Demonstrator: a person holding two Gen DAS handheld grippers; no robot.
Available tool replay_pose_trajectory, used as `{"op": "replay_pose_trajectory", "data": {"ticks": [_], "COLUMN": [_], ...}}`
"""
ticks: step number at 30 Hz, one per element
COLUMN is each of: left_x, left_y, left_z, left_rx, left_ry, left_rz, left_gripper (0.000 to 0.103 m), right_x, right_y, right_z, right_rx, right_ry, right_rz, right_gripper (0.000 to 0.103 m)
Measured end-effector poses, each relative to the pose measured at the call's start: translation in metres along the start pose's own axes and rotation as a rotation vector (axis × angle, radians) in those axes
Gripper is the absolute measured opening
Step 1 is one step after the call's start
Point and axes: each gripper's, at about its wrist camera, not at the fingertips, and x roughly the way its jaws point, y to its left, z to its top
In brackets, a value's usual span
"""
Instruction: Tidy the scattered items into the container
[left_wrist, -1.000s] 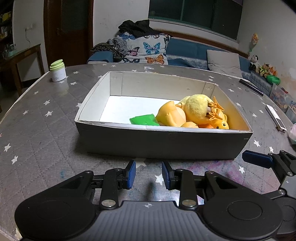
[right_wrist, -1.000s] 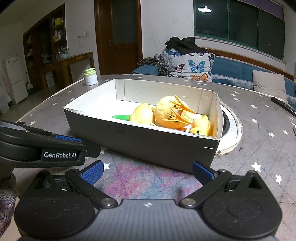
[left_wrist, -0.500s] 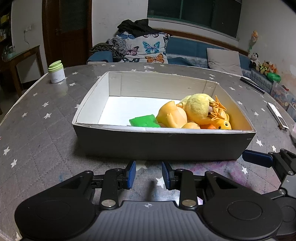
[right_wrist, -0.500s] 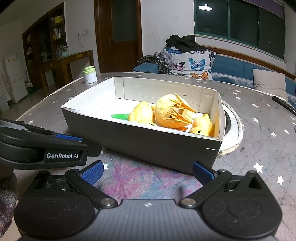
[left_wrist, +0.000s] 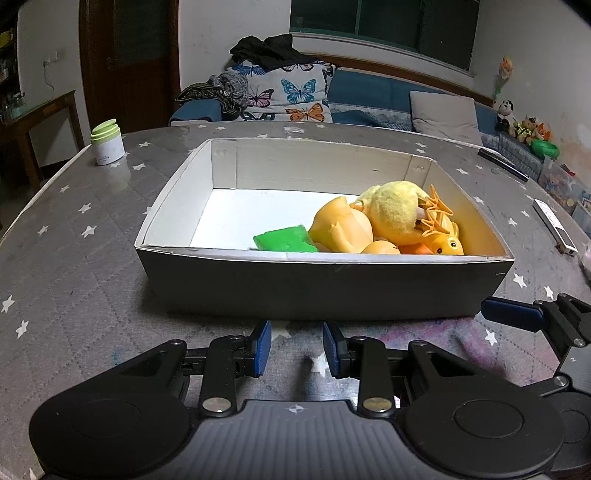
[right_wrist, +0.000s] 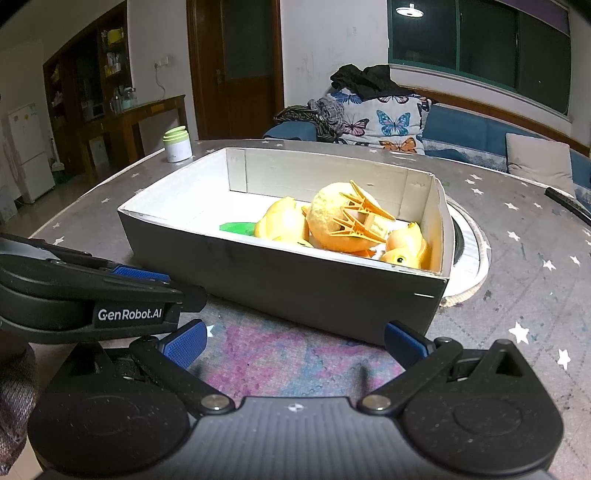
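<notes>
A grey box (left_wrist: 325, 288) with white inner walls stands on the star-patterned table. In its right half lie a yellow plush ball (left_wrist: 395, 214), an orange clip (left_wrist: 436, 214), rubber ducks (left_wrist: 448, 245) and a green piece (left_wrist: 284, 240). My left gripper (left_wrist: 297, 347) hovers in front of the box's near wall, jaws partly apart with nothing between them. In the right wrist view my right gripper (right_wrist: 294, 343) stands wide open and empty before the same box (right_wrist: 280, 284), beside the left gripper (right_wrist: 136, 273). The plush ball (right_wrist: 328, 218) and clip (right_wrist: 362, 218) show there too.
A white jar with a green lid (left_wrist: 107, 142) stands at the table's far left edge. Two remotes (left_wrist: 554, 225) lie at the right. A round white-rimmed disc (right_wrist: 472, 258) sits behind the box's right end. A sofa with cushions is beyond the table.
The left wrist view has crept slightly closer to the box. Both grippers keep the same jaw spacing and the toys have not moved.
</notes>
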Motion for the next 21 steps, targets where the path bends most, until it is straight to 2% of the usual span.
{"op": "replay_pose_trajectory", "data": {"ticks": [21], "left_x": [0.0027], "left_y": [-0.0032], "left_z": [0.002], "left_rx": [0.016], "left_ry": [-0.003], "left_rz": [-0.003], "left_gripper": [0.033], "right_x": [0.0031], "right_y": [0.001], "right_z": [0.0016], "right_rx": [-0.003], "right_ry": [0.004], "right_rz": [-0.005], "right_gripper": [0.103]}}
